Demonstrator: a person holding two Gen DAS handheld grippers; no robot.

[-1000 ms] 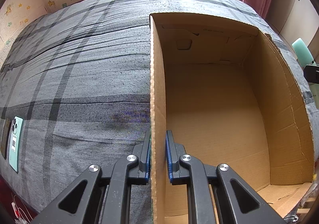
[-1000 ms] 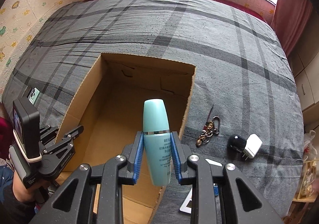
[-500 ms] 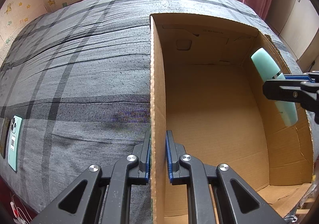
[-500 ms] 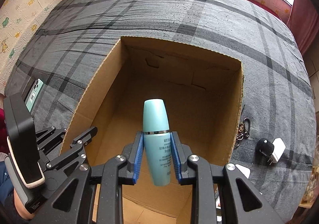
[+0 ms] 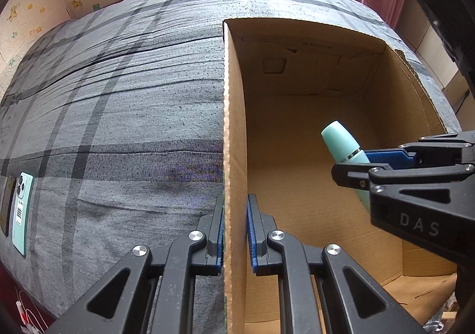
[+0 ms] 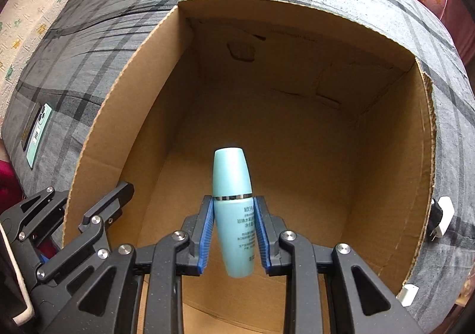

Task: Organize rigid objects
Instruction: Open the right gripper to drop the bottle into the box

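Two grippers, left gripper (image 5: 235, 230) pinching corrugated cardboard box (image 5: 234, 126) wall, right gripper (image 6: 234, 233) clamping smooth tapered teal bottle (image 6: 233, 209)

**Teal bottle hanging inside the open box**

The little teal bottle (image 6: 233, 215) has a rounded cap, a thin silver ring and dark printed text on its body. It's up in the air inside the cardboard box (image 6: 124, 138), cap end pointing at the floor of it. The box is open-topped, plain brown, bare inside, and sits on the grey plaid bed (image 5: 118, 114).
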